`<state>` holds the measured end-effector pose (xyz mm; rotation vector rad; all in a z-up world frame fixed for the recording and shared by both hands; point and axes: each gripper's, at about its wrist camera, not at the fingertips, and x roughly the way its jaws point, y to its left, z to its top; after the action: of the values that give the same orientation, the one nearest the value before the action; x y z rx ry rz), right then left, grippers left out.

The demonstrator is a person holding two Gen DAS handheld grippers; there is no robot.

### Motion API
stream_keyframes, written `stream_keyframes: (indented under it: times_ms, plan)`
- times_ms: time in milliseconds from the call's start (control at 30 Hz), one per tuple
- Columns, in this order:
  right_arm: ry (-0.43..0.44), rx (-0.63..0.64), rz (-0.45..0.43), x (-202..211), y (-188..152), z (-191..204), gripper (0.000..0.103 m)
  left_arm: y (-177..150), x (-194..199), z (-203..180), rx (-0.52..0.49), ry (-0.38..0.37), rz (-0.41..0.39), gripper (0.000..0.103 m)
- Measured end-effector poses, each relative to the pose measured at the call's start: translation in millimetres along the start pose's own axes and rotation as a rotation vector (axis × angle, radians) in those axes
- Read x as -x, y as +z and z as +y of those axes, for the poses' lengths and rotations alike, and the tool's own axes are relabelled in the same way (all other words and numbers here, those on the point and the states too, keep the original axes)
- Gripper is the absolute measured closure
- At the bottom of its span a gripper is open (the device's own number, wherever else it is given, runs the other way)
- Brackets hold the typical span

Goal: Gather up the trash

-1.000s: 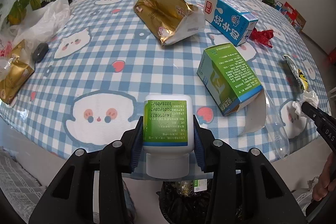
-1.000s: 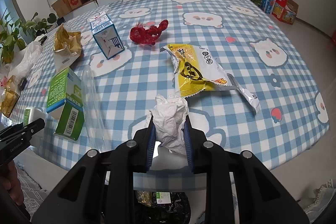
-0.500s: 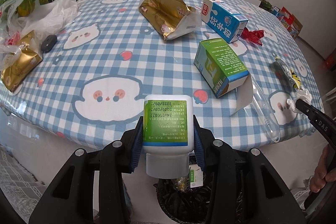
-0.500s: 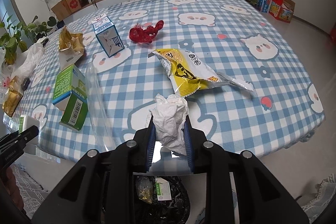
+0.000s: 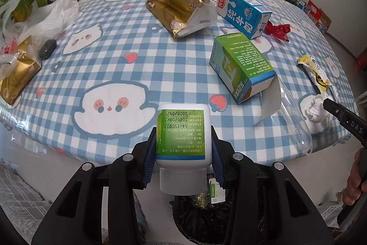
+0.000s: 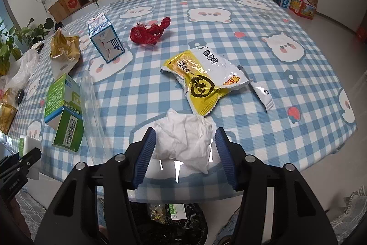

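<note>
The left gripper's fingers (image 5: pixel 149 159) clench a white bottle (image 5: pixel 183 133) with a green label, cap toward the camera, at the lower centre of the frame above a black-lined bin (image 5: pixel 201 219). The right gripper's fingers (image 6: pixel 146 153) are opening around a crumpled white tissue (image 6: pixel 185 141), pads apart from it, low in the frame over the table (image 6: pixel 286 130) edge.

Below my grippers the bin (image 6: pixel 174 219) mouth is open, straight drop clear. From the green box (image 5: pixel 240 66): bare cloth to its left, milk carton (image 5: pixel 243 13) and gold bag (image 5: pixel 176 8) block behind, clear tube (image 5: pixel 296 116) right beside it.
</note>
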<state>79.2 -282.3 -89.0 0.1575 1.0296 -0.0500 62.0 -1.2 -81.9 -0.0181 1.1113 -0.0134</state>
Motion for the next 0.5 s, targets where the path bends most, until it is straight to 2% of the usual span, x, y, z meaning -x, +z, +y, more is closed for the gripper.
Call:
stream_keyframes:
  times_ms: [367, 500]
  plan:
    - [-0.008, -0.004, 0.043, -5, -2, 7, 0.046, 0, 0, 0, -0.003, 0.001, 0.002, 0.062]
    - [-0.014, -0.018, 0.056, -10, -2, 4, 0.055, 0, -1, 0, -0.003, 0.001, 0.005, 0.062]
